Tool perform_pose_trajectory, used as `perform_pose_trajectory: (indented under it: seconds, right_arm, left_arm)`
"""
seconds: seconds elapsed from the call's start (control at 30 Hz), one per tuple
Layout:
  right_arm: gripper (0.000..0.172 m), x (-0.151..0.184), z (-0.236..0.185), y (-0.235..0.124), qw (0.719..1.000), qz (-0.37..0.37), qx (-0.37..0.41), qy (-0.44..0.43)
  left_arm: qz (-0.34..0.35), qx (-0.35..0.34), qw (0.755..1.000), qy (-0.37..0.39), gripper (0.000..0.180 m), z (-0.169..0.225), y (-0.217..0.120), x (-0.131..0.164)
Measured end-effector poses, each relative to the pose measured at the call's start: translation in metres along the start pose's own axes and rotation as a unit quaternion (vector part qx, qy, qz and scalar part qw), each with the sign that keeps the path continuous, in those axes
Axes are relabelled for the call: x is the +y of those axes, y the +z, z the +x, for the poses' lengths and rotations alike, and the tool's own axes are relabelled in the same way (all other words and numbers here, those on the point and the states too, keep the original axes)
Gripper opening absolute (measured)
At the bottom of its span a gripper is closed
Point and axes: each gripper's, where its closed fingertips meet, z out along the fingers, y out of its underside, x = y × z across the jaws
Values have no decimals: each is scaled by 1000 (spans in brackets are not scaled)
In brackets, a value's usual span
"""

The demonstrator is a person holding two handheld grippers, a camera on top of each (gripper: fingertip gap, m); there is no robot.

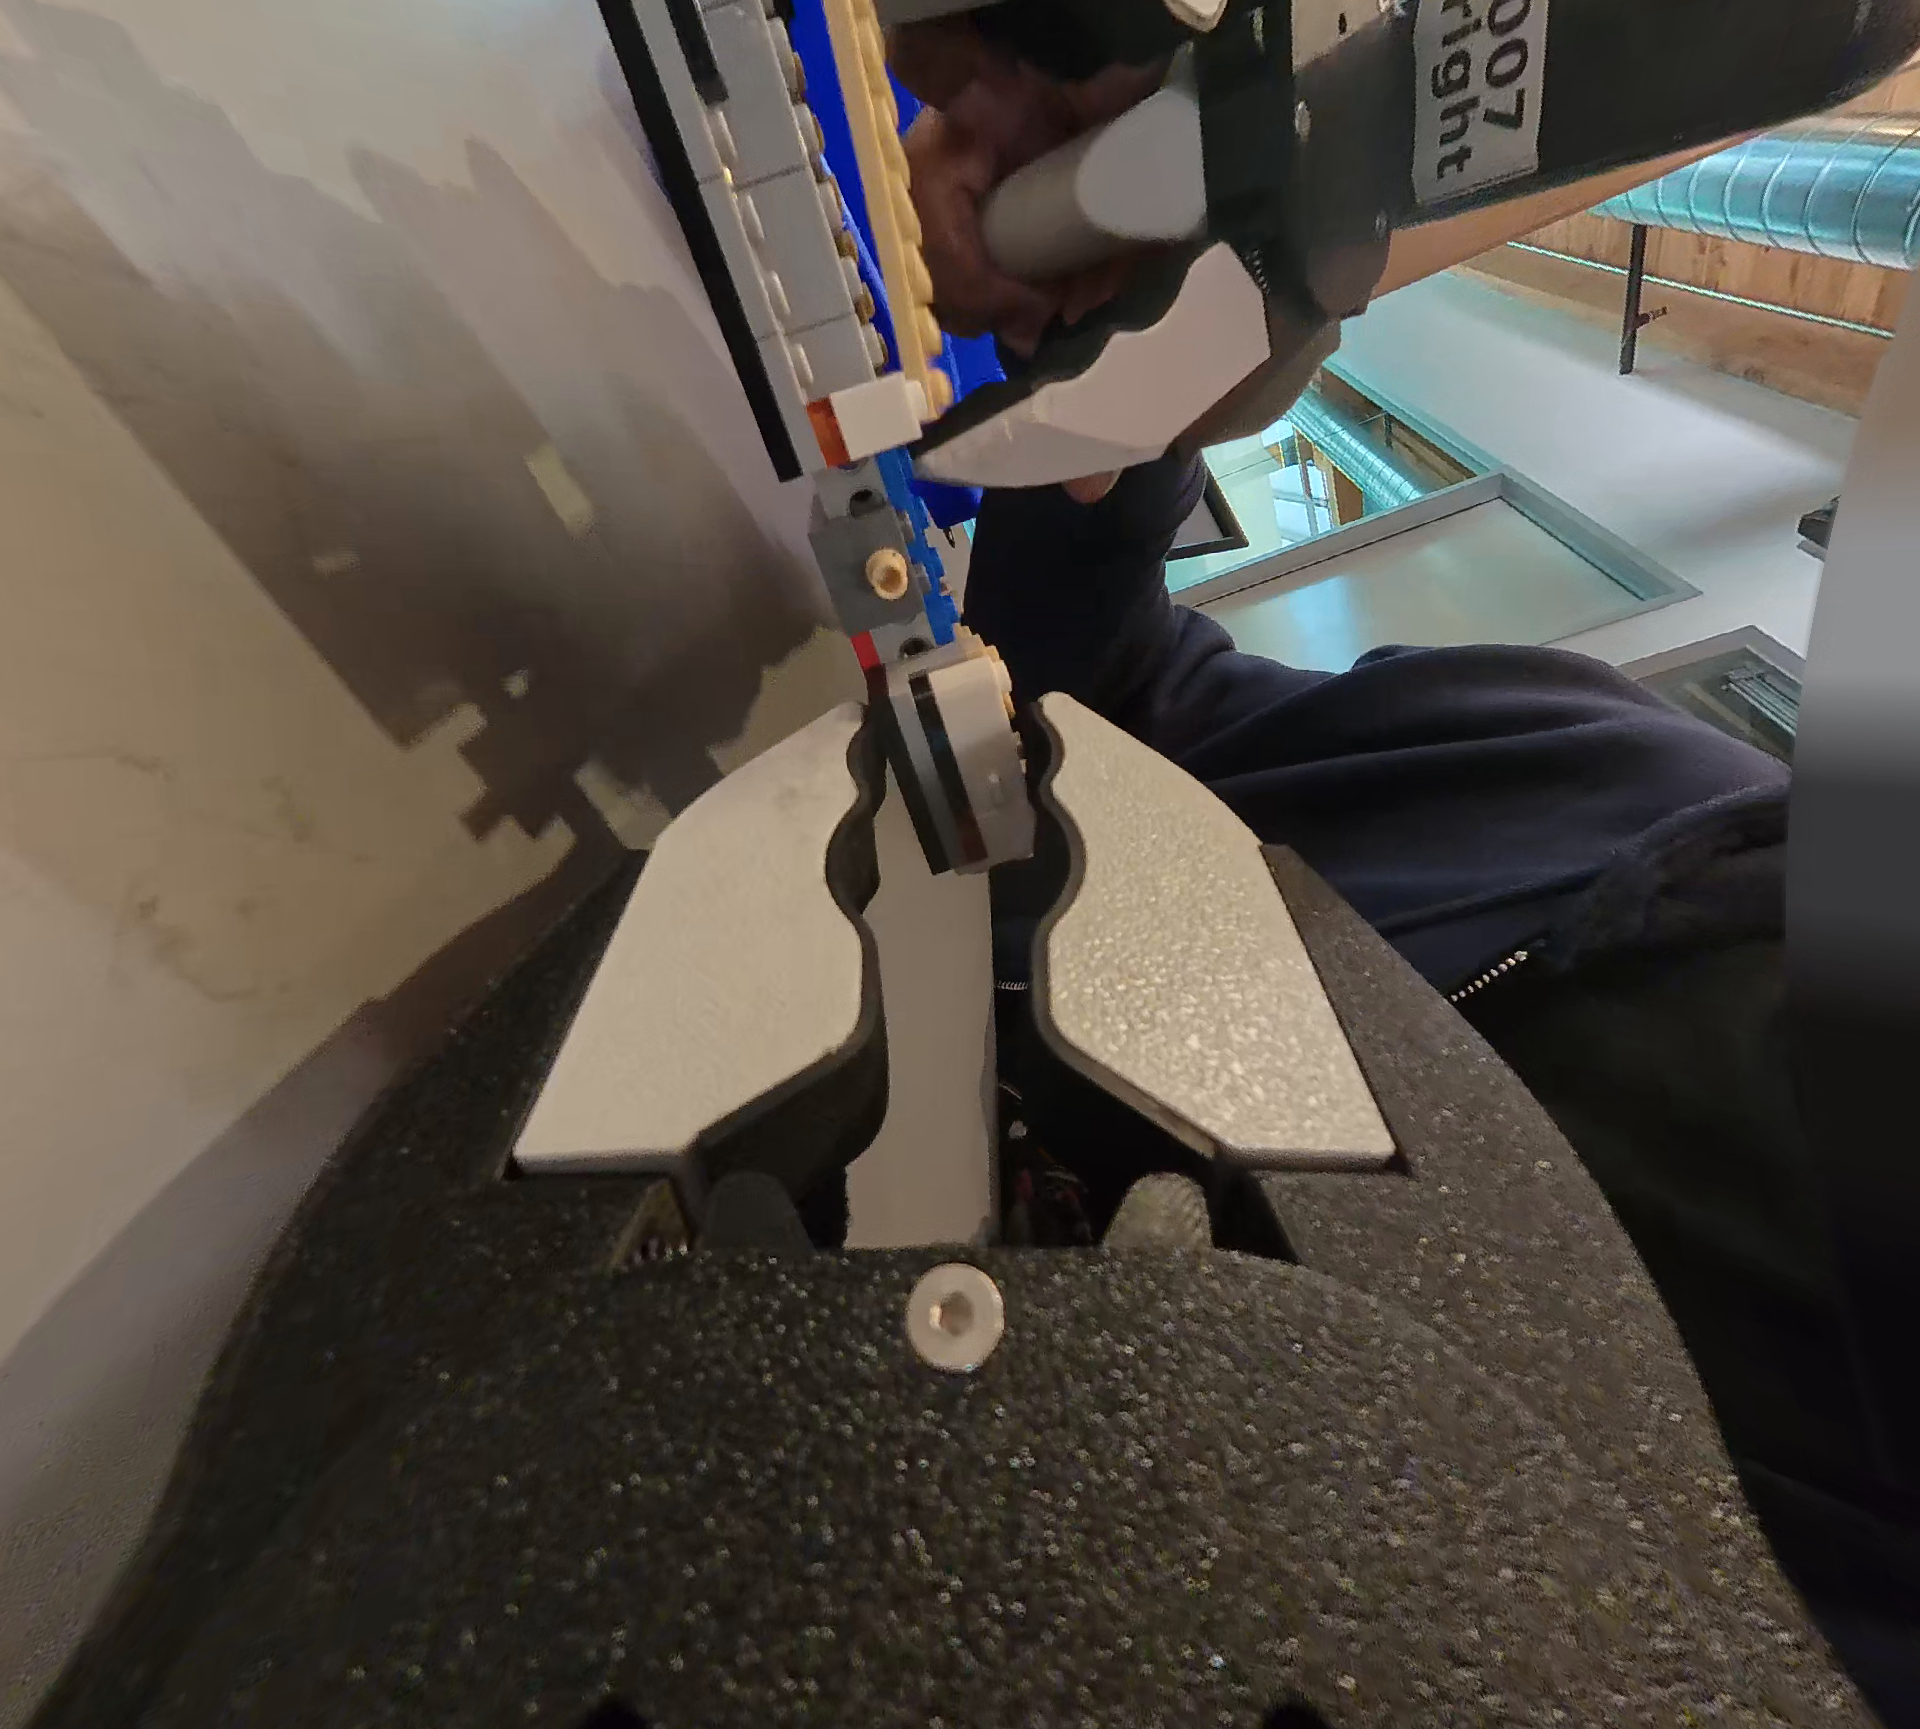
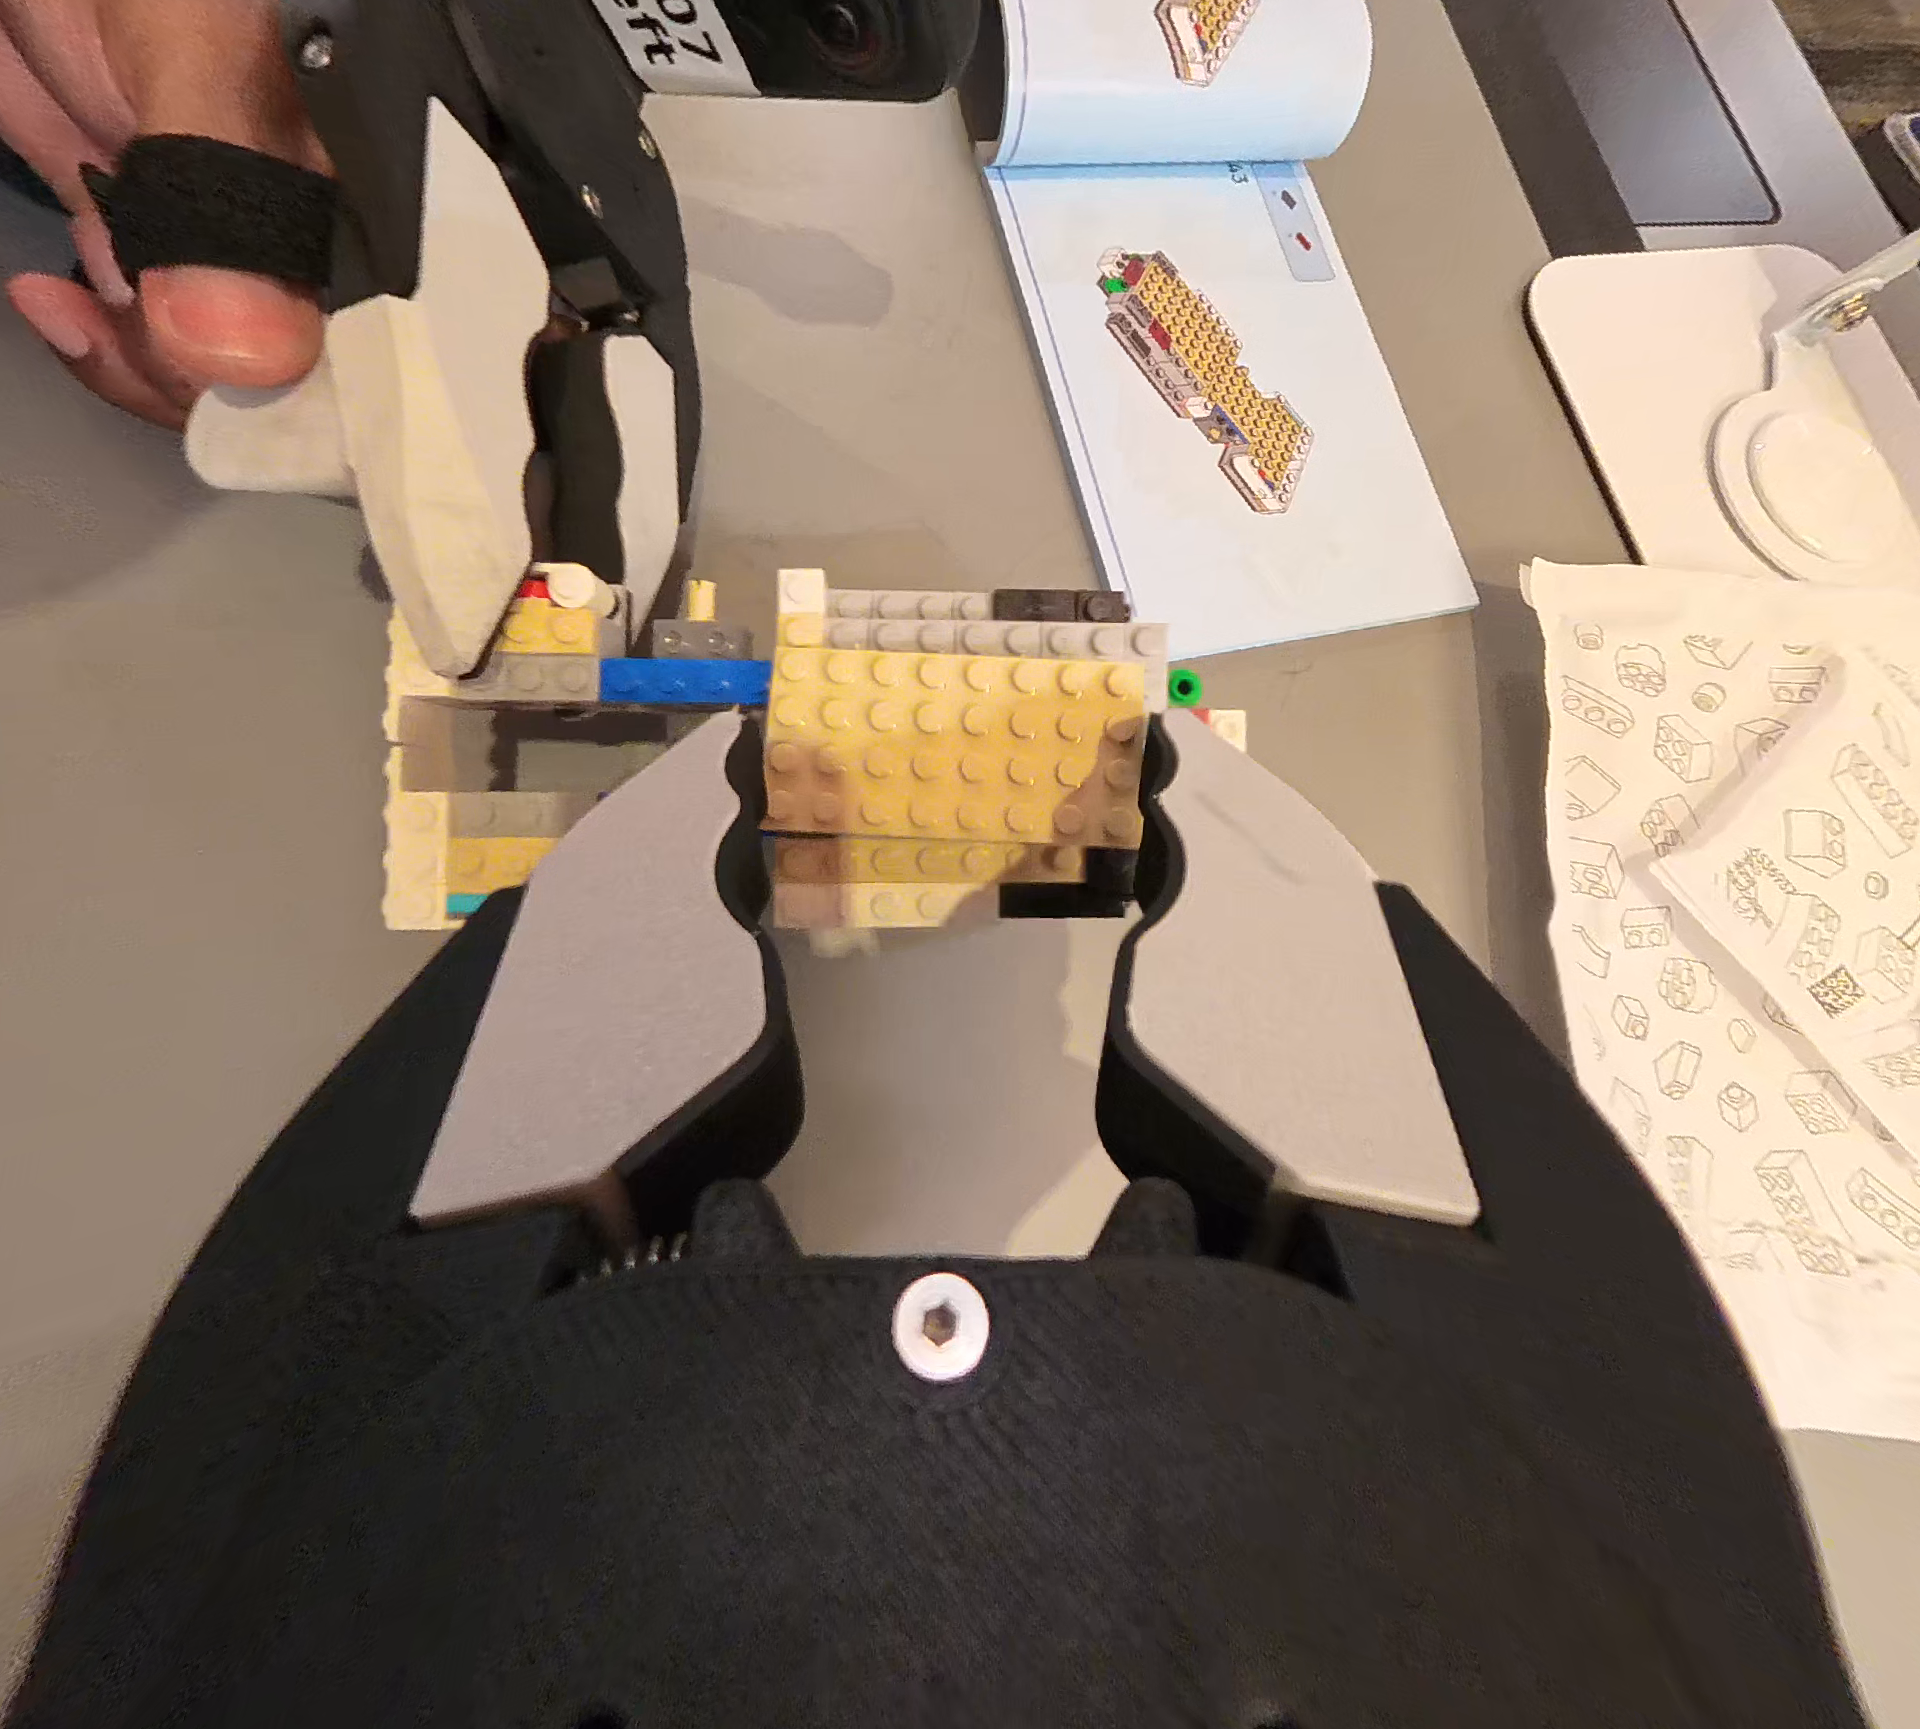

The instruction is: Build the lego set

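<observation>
Grey bench carries an open instruction booklet at 1 o'clock. We see the left gripper pinching the brick model's small end block, the right gripper w/ jaws pressed on its tan studded plate at centre. Model looks part-built vs. the booklet drawing; more bricks likely left, we judge.

Lying flat: grey tabletop, carrying an open instruction booklet at the back, printed white paper sheets to the right, a white board behind those, cream brick plate resting near the left.
</observation>
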Motion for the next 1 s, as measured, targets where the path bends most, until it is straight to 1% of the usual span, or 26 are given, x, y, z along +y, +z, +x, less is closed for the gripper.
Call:
perform_pose_trajectory:
  seconds: [0.77, 1.0]
  right_arm:
    - [70, -3, 6, 0, 1000, 27, 1, 1]
    - [72, -3, 6, 1, 999, 33, 4, 1]
  left_arm:
    - [-4, 12, 1000, 0, 26, 3, 0, 1]
    - [-2, 16, 1000, -1, 26, 4, 0, 0]
